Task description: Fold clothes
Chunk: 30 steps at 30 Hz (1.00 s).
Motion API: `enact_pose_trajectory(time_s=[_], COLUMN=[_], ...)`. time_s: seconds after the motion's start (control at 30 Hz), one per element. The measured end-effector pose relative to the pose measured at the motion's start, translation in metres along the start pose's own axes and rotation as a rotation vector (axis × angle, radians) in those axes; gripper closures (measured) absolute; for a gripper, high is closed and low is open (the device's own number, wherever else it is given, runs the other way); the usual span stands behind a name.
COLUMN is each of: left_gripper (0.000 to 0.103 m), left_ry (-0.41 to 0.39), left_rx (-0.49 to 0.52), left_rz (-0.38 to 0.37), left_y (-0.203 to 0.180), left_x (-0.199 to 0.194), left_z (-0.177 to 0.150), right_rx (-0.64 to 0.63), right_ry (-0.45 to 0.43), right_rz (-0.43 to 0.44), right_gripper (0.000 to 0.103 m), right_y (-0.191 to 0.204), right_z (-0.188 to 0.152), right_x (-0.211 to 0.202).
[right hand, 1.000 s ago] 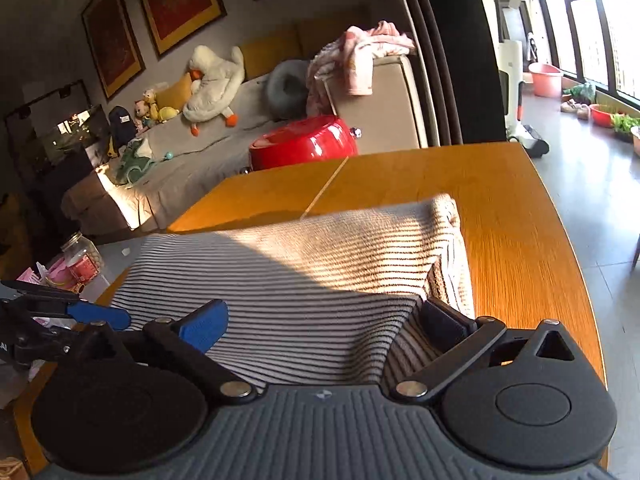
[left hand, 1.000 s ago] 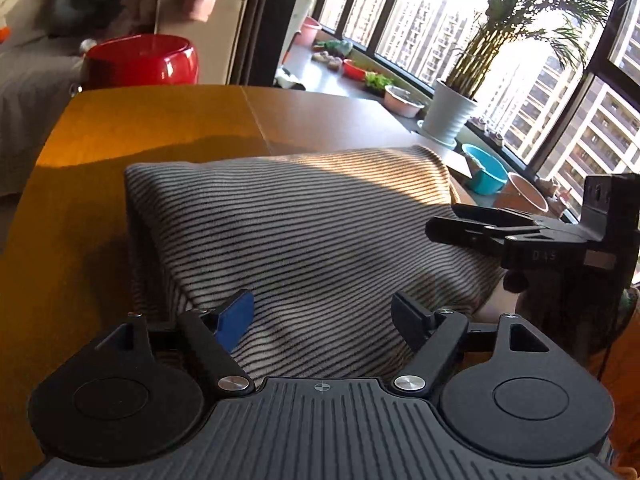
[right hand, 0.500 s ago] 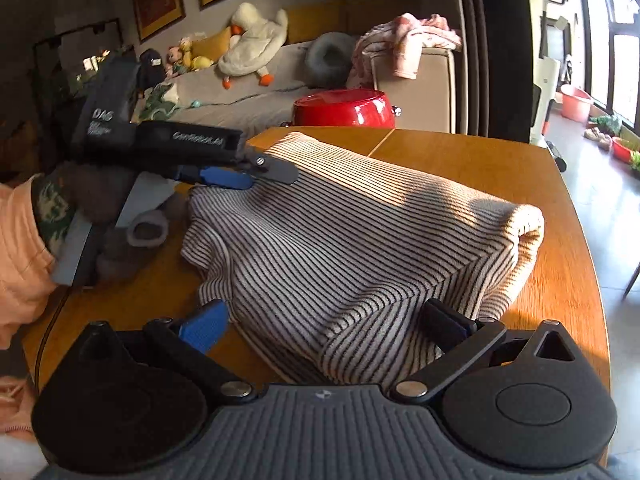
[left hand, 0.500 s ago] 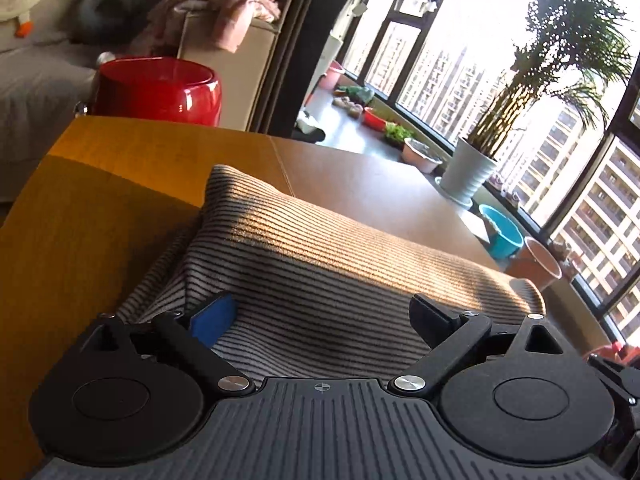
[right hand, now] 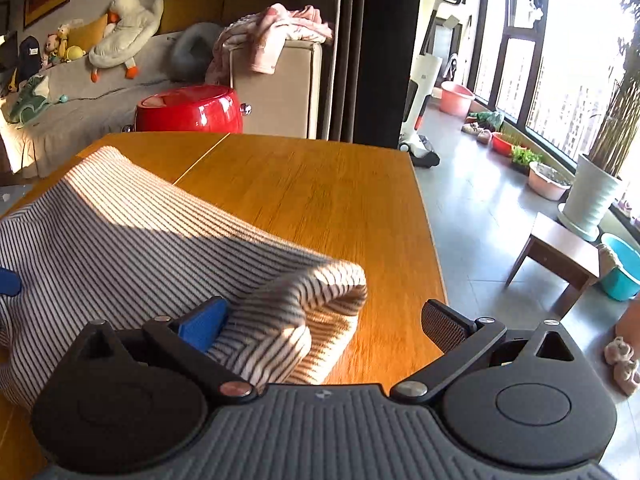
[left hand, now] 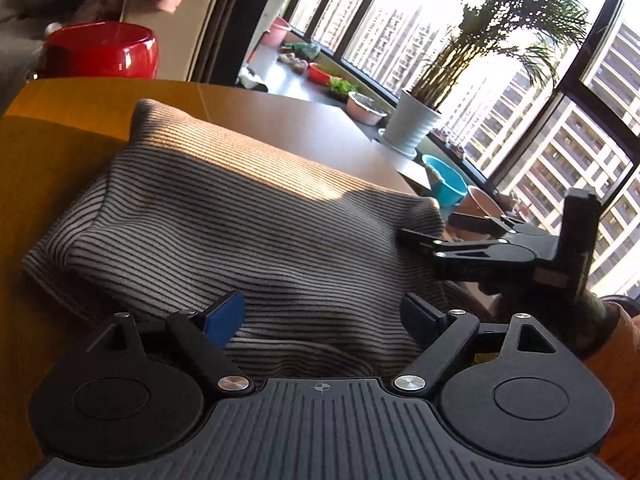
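Left wrist view: left gripper [left hand: 324, 316] low over near edge of striped garment [left hand: 224, 224], jaws wide apart and just closing a little, cloth bunched between them but not pinched by pads. Blue pad [left hand: 226, 314] at left, dark pad at right, both clear of a grip. Garment folded into thick bundle on wooden table [left hand: 52, 152], sunlit band across far half, near half in shade. Right gripper [left hand: 426, 236] seen from side at right edge of bundle, fingers pointing left at garment's corner; jaws apart, upper finger over lower with gap between. Hand under it partly visible, dark. Red stool [left hand: 100, 56] beyond table's far left corner; potted plant [left hand: 416, 120], blue basin [left hand: 446, 186] and windows at right. Right wrist view: right gripper [right hand: 326, 322] with jaws spread wide, nothing clamped. Blue pad [right hand: 202, 324] resting against rolled corner of garment [right hand: 132, 248]; black ribbed pad [right hand: 444, 326] well clear of cloth, above bare table [right hand: 320, 200]. Garment at left half of table, rolled corner just beside gripper's left finger. Tip of left gripper's blue pad [right hand: 8, 282] at far left edge. Red stool [right hand: 190, 110], sofa [right hand: 80, 100] with plush toys, pink cloth [right hand: 276, 34] on box behind table.
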<state>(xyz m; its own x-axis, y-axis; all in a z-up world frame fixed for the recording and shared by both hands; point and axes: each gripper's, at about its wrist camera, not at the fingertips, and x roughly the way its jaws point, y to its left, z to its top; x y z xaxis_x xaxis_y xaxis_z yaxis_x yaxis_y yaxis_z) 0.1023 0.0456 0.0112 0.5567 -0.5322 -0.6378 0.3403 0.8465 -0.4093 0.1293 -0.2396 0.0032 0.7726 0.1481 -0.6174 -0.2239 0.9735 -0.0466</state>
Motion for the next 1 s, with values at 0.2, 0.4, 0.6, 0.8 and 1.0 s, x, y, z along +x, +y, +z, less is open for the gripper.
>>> enact_pose_trajectory(time_s=[0.2, 0.4, 0.6, 0.8, 1.0], left_gripper=[0.017, 0.009, 0.005, 0.0, 0.0], left_ry=[-0.054, -0.101, -0.114, -0.142, -0.171], left_rx=[-0.025, -0.043, 0.045, 0.093, 0.109], left_rz=[0.034, 0.047, 0.084, 0.078, 0.075], left_y=[0.02, 0.027, 0.017, 0.013, 0.015], left_x=[0.017, 0.029, 0.027, 0.03, 0.032], left_z=[0.019, 0.03, 0.016, 0.009, 0.006], right_rx=[0.015, 0.012, 0.055, 0.079, 0.086], right_ry=[0.004, 0.023, 0.033, 0.033, 0.032], right_rz=[0.084, 0.251, 0.281, 0.262, 0.28], right_gripper=[0.0, 0.0, 0.0, 0.0, 0.0], right_y=[0.01, 0.04, 0.044, 0.047, 0.056], right_z=[-0.025, -0.045, -0.047, -0.047, -0.049], right_x=[-0.02, -0.042, -0.041, -0.042, -0.044])
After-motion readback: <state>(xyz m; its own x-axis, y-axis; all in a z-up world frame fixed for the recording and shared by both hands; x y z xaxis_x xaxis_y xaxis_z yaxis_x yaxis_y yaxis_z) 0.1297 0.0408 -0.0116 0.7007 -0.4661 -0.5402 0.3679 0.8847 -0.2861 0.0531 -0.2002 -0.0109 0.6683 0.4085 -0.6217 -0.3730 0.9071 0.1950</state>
